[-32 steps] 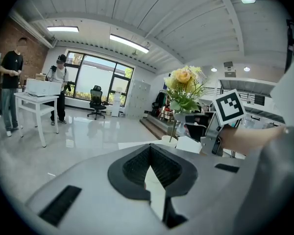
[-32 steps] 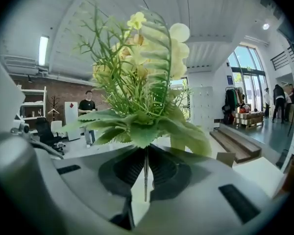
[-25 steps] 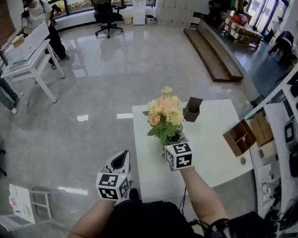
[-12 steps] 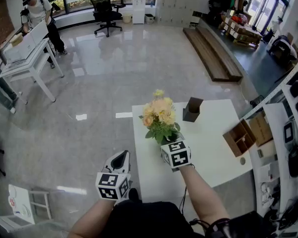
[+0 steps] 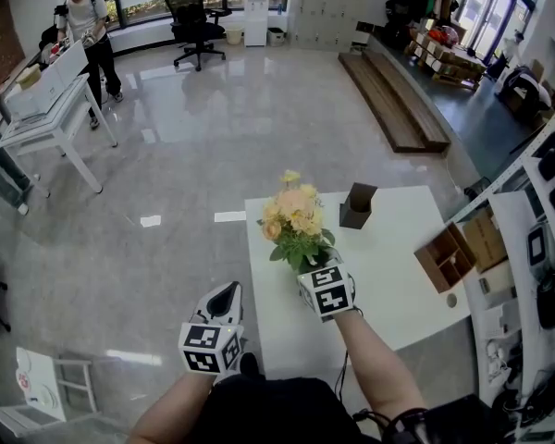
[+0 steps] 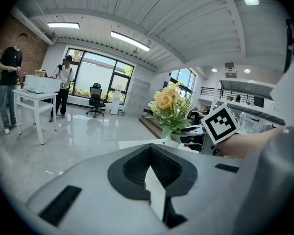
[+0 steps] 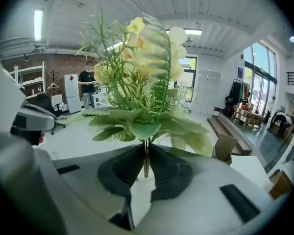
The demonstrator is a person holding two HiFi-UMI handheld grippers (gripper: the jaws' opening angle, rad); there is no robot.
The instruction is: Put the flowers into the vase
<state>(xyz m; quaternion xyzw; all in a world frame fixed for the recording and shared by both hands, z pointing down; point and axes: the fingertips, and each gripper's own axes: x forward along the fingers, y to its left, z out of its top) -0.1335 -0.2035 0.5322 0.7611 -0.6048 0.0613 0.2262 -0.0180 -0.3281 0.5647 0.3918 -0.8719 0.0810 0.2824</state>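
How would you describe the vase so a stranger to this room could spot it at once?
Find the white table on the shiny grey floor. Near its far edge, beyond the yellow flowers, stands the vase. It is dark brown, angular and open-topped, unlike the paler wooden box at the table's right edge.

The floor point(image 5: 194, 146) around the table point(image 5: 398, 285) is super glossy, basically a mirror. Tabletop looks smooth matt white, and the flowers point(image 5: 294, 218) above it have plasticky, slightly shiny leaves.
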